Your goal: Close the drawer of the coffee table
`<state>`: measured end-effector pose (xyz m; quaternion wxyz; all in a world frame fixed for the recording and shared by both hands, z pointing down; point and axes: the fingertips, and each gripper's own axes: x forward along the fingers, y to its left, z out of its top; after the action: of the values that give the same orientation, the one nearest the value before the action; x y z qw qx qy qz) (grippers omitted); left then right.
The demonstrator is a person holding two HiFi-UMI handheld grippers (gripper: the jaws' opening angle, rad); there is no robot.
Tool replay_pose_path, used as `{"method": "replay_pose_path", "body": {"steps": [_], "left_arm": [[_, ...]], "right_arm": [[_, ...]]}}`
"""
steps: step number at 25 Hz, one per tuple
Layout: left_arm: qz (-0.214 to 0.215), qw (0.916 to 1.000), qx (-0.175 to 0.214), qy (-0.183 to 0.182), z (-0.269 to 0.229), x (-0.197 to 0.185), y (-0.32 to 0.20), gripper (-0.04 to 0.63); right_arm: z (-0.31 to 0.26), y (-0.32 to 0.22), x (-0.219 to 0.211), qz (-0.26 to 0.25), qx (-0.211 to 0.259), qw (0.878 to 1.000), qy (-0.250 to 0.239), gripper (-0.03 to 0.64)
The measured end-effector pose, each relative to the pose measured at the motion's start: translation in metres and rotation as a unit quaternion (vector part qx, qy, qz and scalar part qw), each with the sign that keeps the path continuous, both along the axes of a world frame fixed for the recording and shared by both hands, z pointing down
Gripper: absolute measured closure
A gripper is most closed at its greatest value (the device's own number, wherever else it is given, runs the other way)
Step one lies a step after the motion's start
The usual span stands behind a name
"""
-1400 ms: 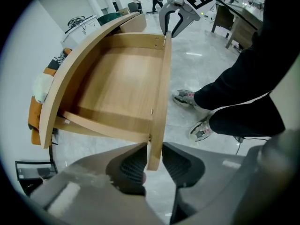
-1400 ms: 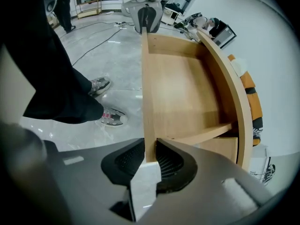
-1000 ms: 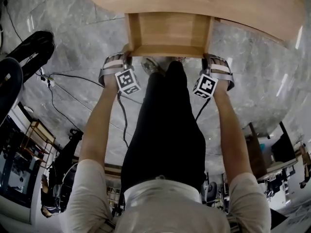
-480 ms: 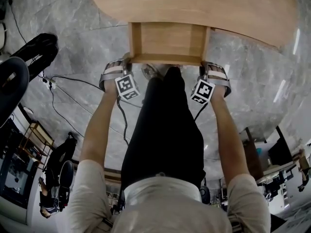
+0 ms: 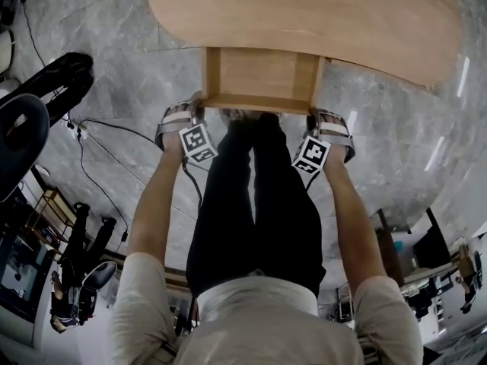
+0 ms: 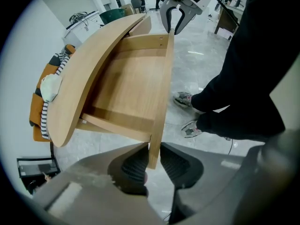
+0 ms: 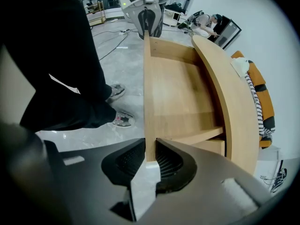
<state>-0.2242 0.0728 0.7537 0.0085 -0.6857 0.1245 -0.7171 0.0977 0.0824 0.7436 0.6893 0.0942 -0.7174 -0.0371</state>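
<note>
The drawer (image 5: 259, 74) stands pulled out from under the wooden top of the coffee table (image 5: 304, 14). It is on the table's side that faces the person, and the top's curved edge covers the back part of its open box. Both grippers point steeply down at the drawer's front board, the edge farthest out from the table.

The left gripper (image 5: 198, 106) is at that board's left end. Its ribbed pads (image 6: 134, 165) sit on either face of the board and pinch it (the wood fills the gap between them). The right gripper (image 5: 314, 114) is at the board's right end, and its pads (image 7: 169, 161) are likewise pressed onto the board from both sides.

The person's legs (image 5: 255, 204), in black trousers, stand just out from the table, against the drawer front and between the two grippers. A grey marble floor (image 5: 99, 36) surrounds the table. On the table's far side sits an orange seat (image 6: 38, 121) with a striped cushion.
</note>
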Motion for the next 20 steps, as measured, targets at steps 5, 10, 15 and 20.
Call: {"method": "replay_pose_path", "body": {"steps": [5,10,15,20], "left_arm": [[0.002,1.0,-0.005,0.0,0.003,-0.002,0.005,0.492],[0.003,0.9999,-0.007,0.008,0.001,-0.003,0.003,0.492],[0.001,0.9999,-0.001,0.014,-0.002,0.0,-0.012,0.492],[0.002,0.9999,0.002,0.012,-0.003,-0.006,-0.027,0.492]], "right_arm": [[0.003,0.005,-0.001,0.002,-0.007,1.0,0.001,0.54],[0.002,0.0,-0.003,0.01,-0.003,1.0,0.004,0.538],[-0.002,-0.016,0.001,0.026,0.013,1.0,0.005,0.535],[-0.004,-0.027,-0.004,0.034,0.02,0.999,0.007,0.534]]}}
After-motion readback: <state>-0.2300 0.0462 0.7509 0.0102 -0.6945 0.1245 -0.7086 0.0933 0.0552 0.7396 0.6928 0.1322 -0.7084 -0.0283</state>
